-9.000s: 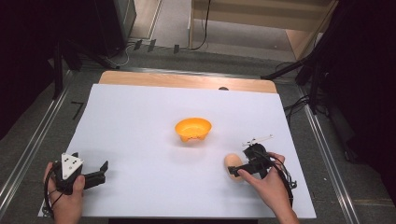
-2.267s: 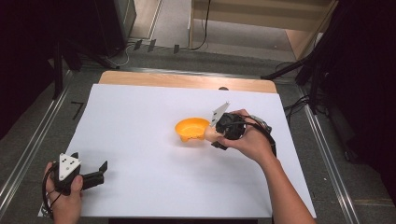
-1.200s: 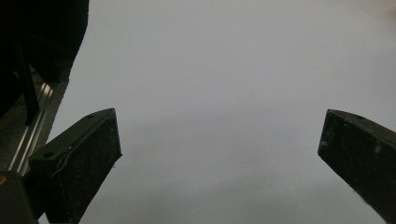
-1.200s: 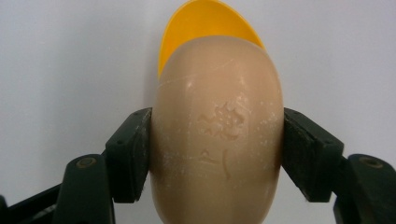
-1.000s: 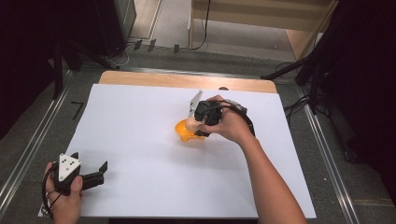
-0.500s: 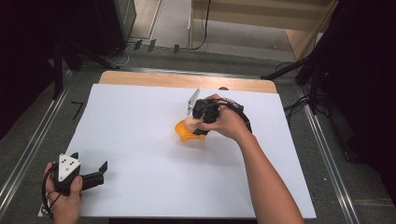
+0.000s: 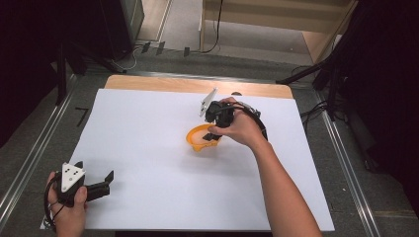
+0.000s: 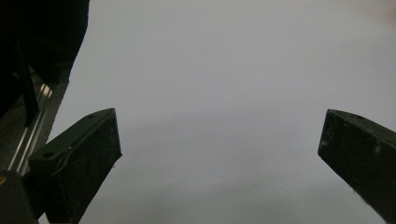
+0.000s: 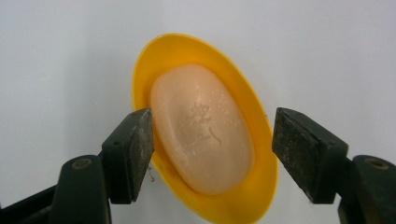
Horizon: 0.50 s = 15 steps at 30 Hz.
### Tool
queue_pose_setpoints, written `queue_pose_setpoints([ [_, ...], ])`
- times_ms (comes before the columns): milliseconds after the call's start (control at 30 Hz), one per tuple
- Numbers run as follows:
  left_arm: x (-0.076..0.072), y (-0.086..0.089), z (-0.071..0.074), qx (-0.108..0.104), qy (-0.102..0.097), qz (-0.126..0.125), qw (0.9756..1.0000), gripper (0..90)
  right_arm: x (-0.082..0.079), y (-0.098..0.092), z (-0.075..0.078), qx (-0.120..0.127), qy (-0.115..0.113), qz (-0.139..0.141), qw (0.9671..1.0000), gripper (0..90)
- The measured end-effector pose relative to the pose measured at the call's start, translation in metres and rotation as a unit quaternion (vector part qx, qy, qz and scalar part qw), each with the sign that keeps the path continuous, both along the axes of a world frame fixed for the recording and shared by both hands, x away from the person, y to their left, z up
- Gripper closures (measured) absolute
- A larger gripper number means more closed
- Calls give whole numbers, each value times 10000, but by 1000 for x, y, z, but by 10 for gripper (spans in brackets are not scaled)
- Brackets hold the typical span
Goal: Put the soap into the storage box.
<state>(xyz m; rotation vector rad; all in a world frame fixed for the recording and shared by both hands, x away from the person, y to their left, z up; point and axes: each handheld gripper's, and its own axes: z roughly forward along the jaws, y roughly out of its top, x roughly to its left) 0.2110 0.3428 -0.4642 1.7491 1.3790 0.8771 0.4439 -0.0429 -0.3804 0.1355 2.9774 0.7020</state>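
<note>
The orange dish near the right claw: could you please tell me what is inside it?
A pale peach soap bar with an embossed mark lies in the orange dish, between the right claw's open jaws. The soap covers the dish's floor beneath it.

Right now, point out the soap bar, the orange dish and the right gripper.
soap bar point(image 9: 201, 128), right gripper view, middle of its stamped top face.
orange dish point(image 9: 264, 140), right gripper view, bare rim beside the soap.
right gripper point(image 9: 212, 154), right gripper view, midway between its parted fingertips.

Soap point(image 9: 201, 130) lies in dish point(image 9: 261, 140); dish on table point(image 7: 148, 128) centre.
</note>
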Motion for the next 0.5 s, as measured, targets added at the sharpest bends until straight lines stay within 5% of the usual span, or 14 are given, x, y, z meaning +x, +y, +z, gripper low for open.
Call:
queue_pose_setpoints([
  [500,0,0,0,7,8,5,10000,0,-8,-31,-4,112,108,-625,9979,307],
])
